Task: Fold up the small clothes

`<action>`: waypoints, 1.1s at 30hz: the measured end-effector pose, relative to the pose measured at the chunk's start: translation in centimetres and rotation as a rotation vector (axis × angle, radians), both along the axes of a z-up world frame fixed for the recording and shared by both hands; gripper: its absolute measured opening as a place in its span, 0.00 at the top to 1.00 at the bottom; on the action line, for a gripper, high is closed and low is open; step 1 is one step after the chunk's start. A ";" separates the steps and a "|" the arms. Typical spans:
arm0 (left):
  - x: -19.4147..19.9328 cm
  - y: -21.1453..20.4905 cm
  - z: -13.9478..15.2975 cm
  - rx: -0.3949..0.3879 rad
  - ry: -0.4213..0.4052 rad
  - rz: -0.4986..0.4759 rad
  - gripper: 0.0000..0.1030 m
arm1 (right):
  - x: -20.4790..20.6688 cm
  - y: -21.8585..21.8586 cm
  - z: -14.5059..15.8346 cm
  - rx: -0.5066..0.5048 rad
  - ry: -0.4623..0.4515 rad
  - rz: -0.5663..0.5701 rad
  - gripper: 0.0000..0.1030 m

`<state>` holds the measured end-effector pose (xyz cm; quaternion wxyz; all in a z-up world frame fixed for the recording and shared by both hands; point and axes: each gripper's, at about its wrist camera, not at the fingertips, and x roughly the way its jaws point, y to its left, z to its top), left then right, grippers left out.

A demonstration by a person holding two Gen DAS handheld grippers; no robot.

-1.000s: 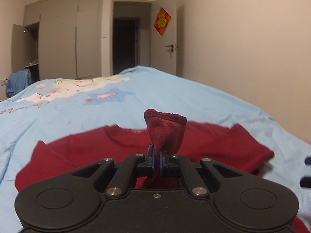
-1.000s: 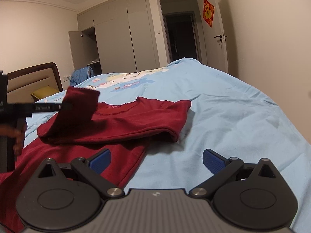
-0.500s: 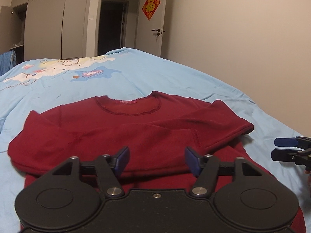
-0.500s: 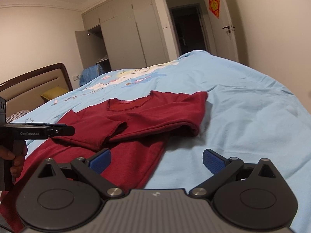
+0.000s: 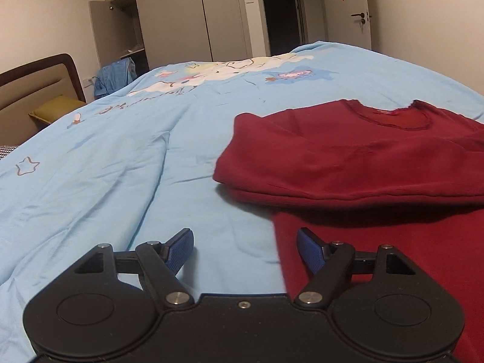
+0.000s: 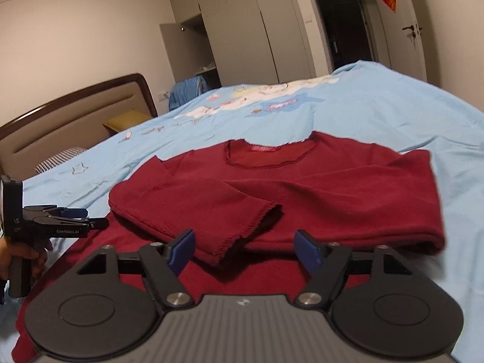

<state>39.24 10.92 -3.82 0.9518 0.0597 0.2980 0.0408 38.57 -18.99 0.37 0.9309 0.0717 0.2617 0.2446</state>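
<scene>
dark red long-sleeved top (image 6: 302, 193) spread flat on a light blue printed duvet (image 5: 121, 163), collar toward the far edge of the bed, both sleeves folded across the chest. right gripper (image 6: 244, 248) low over the lower body of the top, blue pads wide apart, gripping nothing, the cuff of one folded sleeve (image 6: 242, 233) just ahead between them. left gripper (image 5: 245, 249) at the garment's left side edge, likewise spread wide and empty, one pad over bare duvet, the other over red cloth. soft knit with stitched hems and a rolled neckline; red label (image 6: 264, 149) inside the collar, wording too blurred to read. hem hidden under both gripper bodies. hand (image 6: 21, 260) on the left gripper's handle at the right view's left margin, largely cut off.
</scene>
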 end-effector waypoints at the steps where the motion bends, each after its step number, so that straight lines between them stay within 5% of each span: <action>1: 0.4 0.3 0.0 -0.004 -0.003 -0.002 0.24 | 0.6 0.5 -0.1 -0.012 0.014 -0.004 0.29; 5: 1.9 -0.1 -0.2 0.035 -0.025 -0.021 0.24 | 2.5 1.8 -0.5 -0.033 0.049 -0.026 0.43; 7: 2.7 -0.4 -0.3 0.056 -0.036 -0.025 0.24 | 3.3 2.1 -0.6 -0.028 0.060 -0.037 0.68; 10: 3.6 -0.7 -0.2 0.087 -0.064 -0.019 0.25 | 3.6 2.2 -0.2 -0.031 0.032 -0.063 0.90; 19: 4.7 -1.7 0.8 0.191 -0.182 -0.054 0.42 | 2.7 2.0 1.3 -0.065 -0.060 -0.051 0.92; 21: 4.8 -2.0 0.8 0.198 -0.172 -0.083 0.76 | 2.5 1.9 1.4 -0.066 -0.063 -0.048 0.92; 24: 4.6 -2.3 0.8 0.225 -0.174 -0.067 0.92 | 2.2 1.7 1.6 -0.077 -0.083 -0.061 0.92; 33: 5.1 -1.4 -0.3 0.211 -0.069 -0.074 0.90 | 2.3 2.8 -0.3 -0.181 -0.005 -0.036 0.92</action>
